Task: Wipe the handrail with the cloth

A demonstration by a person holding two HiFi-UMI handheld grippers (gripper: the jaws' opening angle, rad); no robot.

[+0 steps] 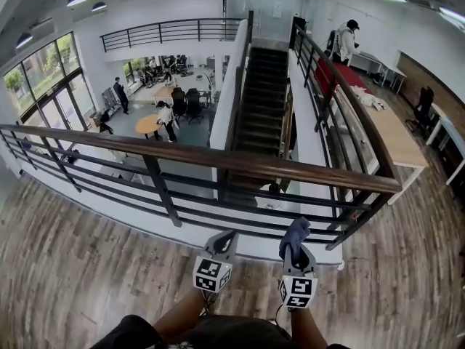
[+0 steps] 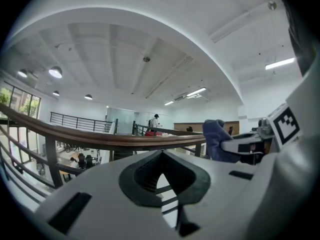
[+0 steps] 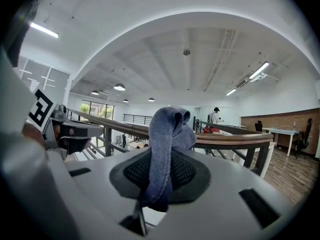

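Right claw pinches the cloth, short of the handrail; only its own gripper view shows the left claw pressed together

dark staircase descending, wood-plank floor, long pale table (right side), person in white jacket beyond

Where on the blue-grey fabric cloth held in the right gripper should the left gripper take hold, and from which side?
Probably grip the bunched top of the blue-grey fabric cloth, which stands free above the right gripper, shut on its lower part. Come from the left, where the left gripper sits alongside, shut and empty; it must open first.
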